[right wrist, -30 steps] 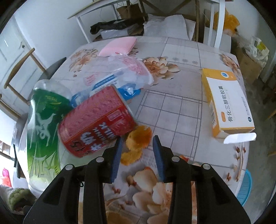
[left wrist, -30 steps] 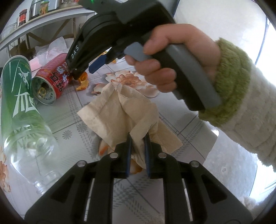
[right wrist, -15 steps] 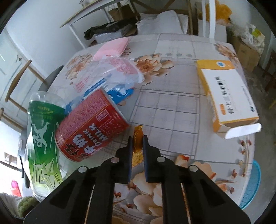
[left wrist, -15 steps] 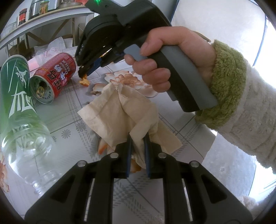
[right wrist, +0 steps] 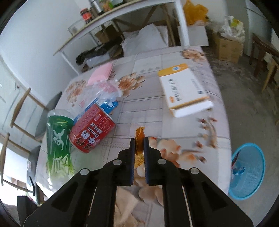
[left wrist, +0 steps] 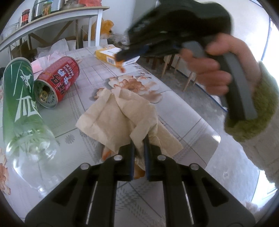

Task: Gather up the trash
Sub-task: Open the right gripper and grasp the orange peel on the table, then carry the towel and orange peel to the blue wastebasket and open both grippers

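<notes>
My left gripper (left wrist: 139,143) is shut on a crumpled brown paper napkin (left wrist: 120,117) that lies on the flowered table (left wrist: 183,111). My right gripper (right wrist: 139,145) is shut on an orange peel (right wrist: 139,139) and holds it above the table; it shows blurred in the left wrist view (left wrist: 122,55), raised at the upper middle. A red milk can (right wrist: 92,129) and a green plastic bottle (right wrist: 58,139) lie on their sides at the left. A blue waste basket (right wrist: 247,171) stands on the floor to the right of the table.
An orange and white carton (right wrist: 183,89) lies at the table's far right. A pink packet (right wrist: 101,73) and clear plastic wrappers (right wrist: 102,94) lie behind the can. Wooden chairs (right wrist: 21,108) stand at the left, a white shelf table (right wrist: 122,15) behind.
My right gripper shut on the orange peel beside the can, lifted it off the table and moved up and right. My left gripper stayed shut on the napkin.
</notes>
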